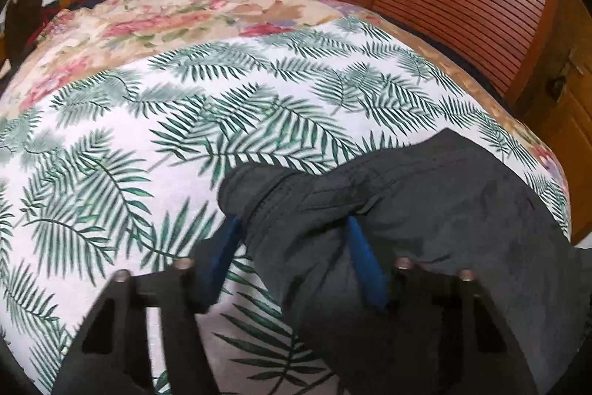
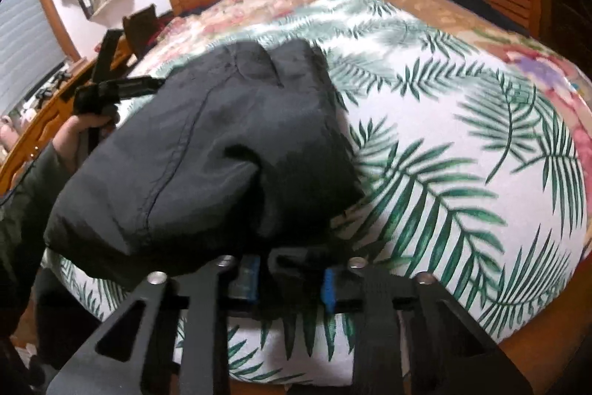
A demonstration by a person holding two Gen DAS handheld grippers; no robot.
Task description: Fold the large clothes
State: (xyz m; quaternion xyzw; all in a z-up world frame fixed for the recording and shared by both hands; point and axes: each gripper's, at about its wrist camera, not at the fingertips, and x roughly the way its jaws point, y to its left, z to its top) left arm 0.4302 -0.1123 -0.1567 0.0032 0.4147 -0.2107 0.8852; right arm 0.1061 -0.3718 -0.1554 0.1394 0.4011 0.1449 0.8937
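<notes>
Garment: dark clothing [image 1: 425, 195] bunched on the bed [image 1: 148, 121], gathered for folding.
Left tool [image 1: 292, 247]: straddles a fold, grip unclear.
Right tool [image 2: 288, 278]: apparently pinching its hem.

Each tool is a black frame of angular struts with triangular cut-outs, four silver screw heads across its front, and two blue fingers. The left tool [image 1: 292, 247] and right tool [image 2: 290, 278] match. At nine o'clock in the right view, a hand [image 2: 79, 132] emerges from an olive-green sleeve [image 2: 26, 187].
</notes>
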